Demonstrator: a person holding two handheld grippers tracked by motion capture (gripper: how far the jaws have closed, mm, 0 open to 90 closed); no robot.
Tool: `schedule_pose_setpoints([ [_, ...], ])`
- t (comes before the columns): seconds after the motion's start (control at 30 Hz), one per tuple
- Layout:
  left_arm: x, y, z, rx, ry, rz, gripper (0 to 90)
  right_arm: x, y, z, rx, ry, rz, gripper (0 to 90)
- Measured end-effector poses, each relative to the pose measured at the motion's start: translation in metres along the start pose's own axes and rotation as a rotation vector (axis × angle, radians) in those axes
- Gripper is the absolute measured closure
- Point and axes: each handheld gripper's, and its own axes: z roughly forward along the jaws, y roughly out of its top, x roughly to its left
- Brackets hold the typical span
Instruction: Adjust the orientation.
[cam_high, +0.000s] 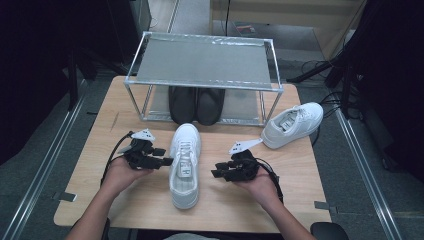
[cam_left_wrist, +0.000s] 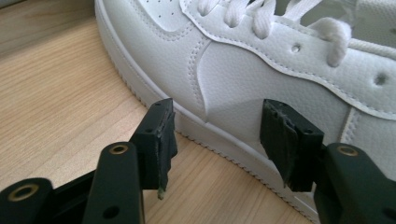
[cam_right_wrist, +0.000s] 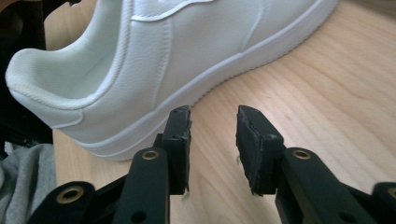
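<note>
A white sneaker (cam_high: 184, 165) lies in the middle of the wooden table (cam_high: 295, 180), toe toward the rack. My left gripper (cam_high: 165, 161) is at its left side, open, its jaws just short of the sole and side panel (cam_left_wrist: 233, 79). My right gripper (cam_high: 216, 172) sits a little to the right of the shoe, open with nothing between its jaws, which point at the shoe's heel side (cam_right_wrist: 140, 70). A second white sneaker (cam_high: 292, 125) lies at the table's back right.
A metal-framed rack (cam_high: 202, 62) with a grey top shelf stands at the back of the table. A pair of black shoes (cam_high: 196, 105) sits under it. Bare wood lies along the front edge and both front corners.
</note>
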Motion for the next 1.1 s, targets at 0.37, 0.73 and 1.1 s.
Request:
schedule_pose_setpoints([
  [0.37,0.001,-0.002,0.001,0.008,0.012,0.001,40.5,-0.019,0.002,-0.024,-0.052,-0.048,0.012,59.7],
  [0.73,0.004,-0.004,-0.004,-0.002,0.012,-0.013,39.3,-0.043,0.002,-0.049,-0.076,-0.105,0.047,58.0],
  [1.1,0.003,-0.004,-0.001,0.020,0.010,-0.001,39.3,-0.062,0.003,-0.068,-0.076,-0.155,0.070,56.2],
])
